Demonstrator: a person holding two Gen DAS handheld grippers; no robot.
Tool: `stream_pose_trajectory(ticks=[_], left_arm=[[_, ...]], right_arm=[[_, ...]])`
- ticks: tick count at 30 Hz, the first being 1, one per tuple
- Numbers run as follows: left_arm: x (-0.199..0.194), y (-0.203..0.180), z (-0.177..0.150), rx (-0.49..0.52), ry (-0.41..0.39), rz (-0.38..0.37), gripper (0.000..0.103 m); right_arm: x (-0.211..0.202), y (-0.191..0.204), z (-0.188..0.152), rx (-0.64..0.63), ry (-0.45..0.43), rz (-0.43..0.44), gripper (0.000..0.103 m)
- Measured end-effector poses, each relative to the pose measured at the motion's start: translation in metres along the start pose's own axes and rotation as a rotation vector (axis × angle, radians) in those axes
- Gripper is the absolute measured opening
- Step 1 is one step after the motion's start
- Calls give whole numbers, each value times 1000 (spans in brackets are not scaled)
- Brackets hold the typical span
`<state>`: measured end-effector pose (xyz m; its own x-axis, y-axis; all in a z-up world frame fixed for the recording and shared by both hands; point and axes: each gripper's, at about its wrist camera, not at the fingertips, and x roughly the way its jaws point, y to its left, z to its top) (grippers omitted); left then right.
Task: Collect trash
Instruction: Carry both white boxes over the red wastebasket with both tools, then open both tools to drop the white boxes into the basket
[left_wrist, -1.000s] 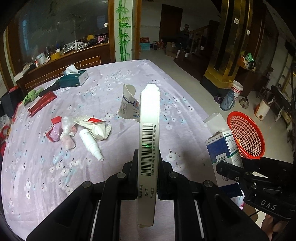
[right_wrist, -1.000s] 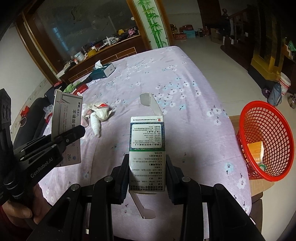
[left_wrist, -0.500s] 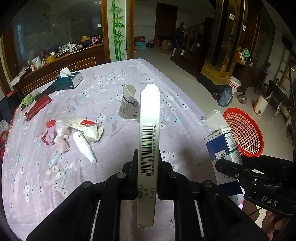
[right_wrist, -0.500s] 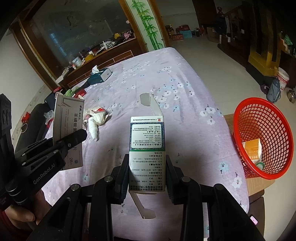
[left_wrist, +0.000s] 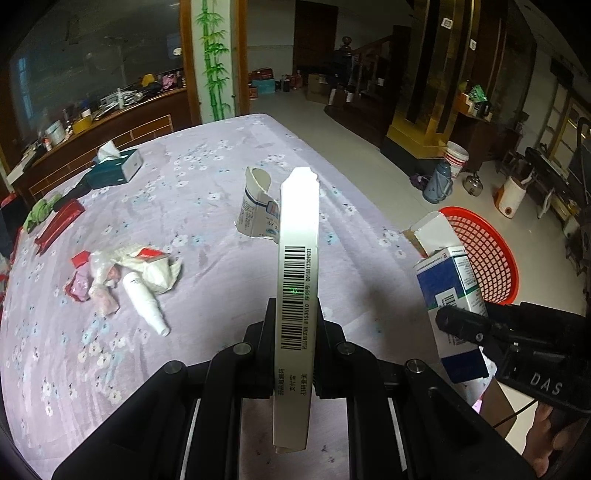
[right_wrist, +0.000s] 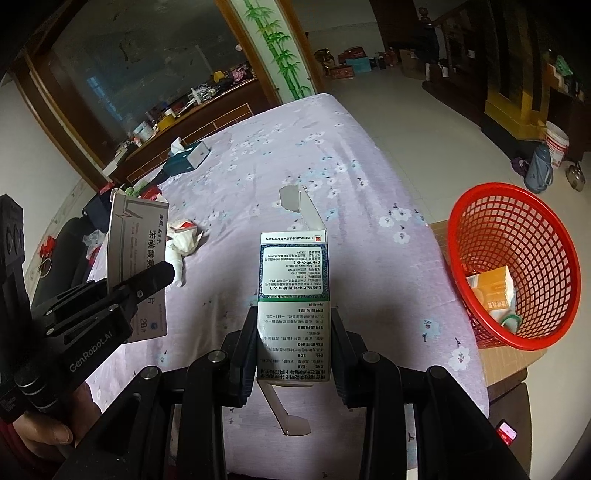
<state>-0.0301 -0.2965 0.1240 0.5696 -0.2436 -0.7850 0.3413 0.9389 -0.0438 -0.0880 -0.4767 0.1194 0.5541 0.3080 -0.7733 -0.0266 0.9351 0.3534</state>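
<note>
My left gripper (left_wrist: 295, 325) is shut on a flat white box with a barcode (left_wrist: 297, 258), held upright above the purple flowered bed; it also shows in the right wrist view (right_wrist: 136, 258). My right gripper (right_wrist: 293, 332) is shut on a green-and-white medicine box (right_wrist: 293, 288), also visible in the left wrist view (left_wrist: 450, 295). A red mesh basket (right_wrist: 509, 229) stands on a low stand right of the bed with an orange box (right_wrist: 493, 291) inside. On the bed lie an open white-blue carton (left_wrist: 256, 210), a white bottle (left_wrist: 146, 302) and crumpled wrappers (left_wrist: 122, 266).
A teal tissue box (left_wrist: 114, 166) and a red pack (left_wrist: 59, 225) lie at the far left of the bed (left_wrist: 207, 173). A wooden cabinet with clutter (left_wrist: 110, 114) stands behind. A bucket (left_wrist: 456, 158) and thermos (left_wrist: 437, 184) stand on the floor beyond the basket.
Both grippers have pulled back slightly and risen with their boxes still held. The trash on the bed has not moved.
</note>
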Motion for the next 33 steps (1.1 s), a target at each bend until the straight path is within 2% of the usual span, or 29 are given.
stream_pose_trajectory(ticks=[10,22,30,33], left_arm=[[13,-45,21,78,9,-98,13],[35,-137,60,168,58,-305,13],[73,-190,80,195,77,-348,13],[85,-208,83,217,72,-355,16]], right_arm=[[-21,-44,5,113,-44,-56,37],[-70,-133,15,304,-130,-175,37],[-91,-179,34,341,-158,-229,37],[-86,-196,42,367,-148,-219,37]])
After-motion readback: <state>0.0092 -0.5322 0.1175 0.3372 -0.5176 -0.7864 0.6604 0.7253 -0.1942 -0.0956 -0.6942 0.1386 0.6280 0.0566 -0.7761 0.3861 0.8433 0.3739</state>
